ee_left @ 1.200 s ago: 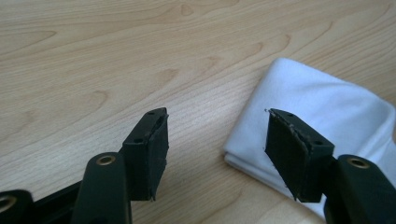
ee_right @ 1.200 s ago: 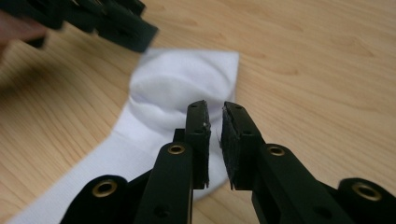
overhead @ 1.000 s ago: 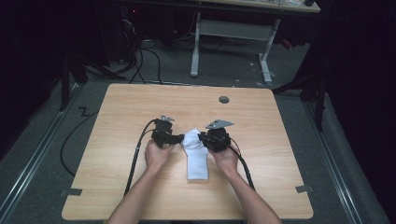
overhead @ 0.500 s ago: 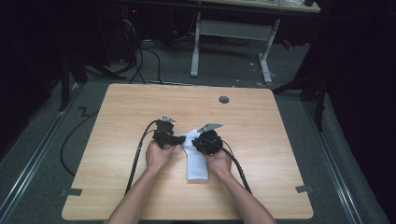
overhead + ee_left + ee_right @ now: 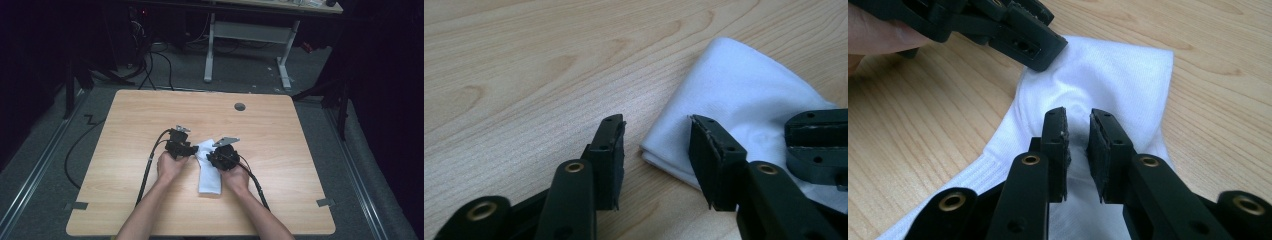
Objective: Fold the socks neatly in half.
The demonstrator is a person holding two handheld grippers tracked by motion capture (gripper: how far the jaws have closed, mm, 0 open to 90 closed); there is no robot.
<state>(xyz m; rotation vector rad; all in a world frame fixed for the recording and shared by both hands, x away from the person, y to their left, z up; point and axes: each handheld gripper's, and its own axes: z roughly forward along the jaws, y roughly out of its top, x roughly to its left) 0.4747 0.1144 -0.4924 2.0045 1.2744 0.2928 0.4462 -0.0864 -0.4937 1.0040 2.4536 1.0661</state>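
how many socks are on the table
1: a white sock lies at the table's near middle, between the left gripper and right gripper. A second one folded inside can't be ruled out.

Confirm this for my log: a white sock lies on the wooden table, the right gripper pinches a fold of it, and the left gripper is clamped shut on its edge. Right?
Not quite. The left gripper is open, its jaws spread beside the white sock's edge, as the left gripper view shows. The rest stands: the sock lies on the wooden table and the right gripper pinches a fold.
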